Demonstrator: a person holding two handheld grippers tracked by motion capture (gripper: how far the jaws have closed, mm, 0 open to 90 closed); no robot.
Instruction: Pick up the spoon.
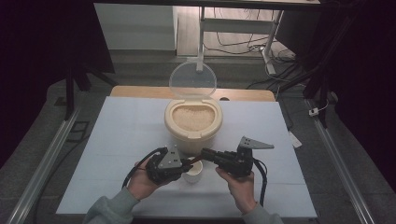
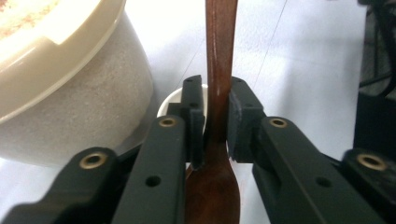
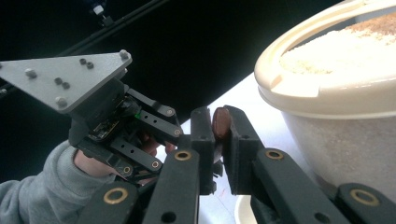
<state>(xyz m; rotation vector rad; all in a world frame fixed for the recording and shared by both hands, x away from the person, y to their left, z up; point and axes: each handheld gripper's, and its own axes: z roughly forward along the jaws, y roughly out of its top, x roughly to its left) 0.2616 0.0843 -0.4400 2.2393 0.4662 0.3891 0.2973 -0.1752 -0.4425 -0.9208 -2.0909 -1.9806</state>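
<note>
A brown wooden spoon (image 1: pixel 196 159) is held level between my two grippers, just above a small white cup (image 1: pixel 193 174). My left gripper (image 1: pixel 187 164) is shut on the spoon (image 2: pixel 217 70) at its neck, with the spoon's bowl toward the camera and the handle running away. My right gripper (image 1: pixel 206 154) is shut on the handle's end (image 3: pixel 221 123). Behind them stands a cream rice container (image 1: pixel 193 122) filled with rice, its clear lid (image 1: pixel 192 80) standing open. The cup's rim (image 2: pixel 171 98) peeks out behind the left jaw.
A white sheet (image 1: pixel 121 135) covers the table, with a wooden edge (image 1: pixel 140 91) at the back. The container's wall (image 2: pixel 70 102) is close on the left gripper's left side. Metal rails (image 1: pixel 51 149) run along both sides.
</note>
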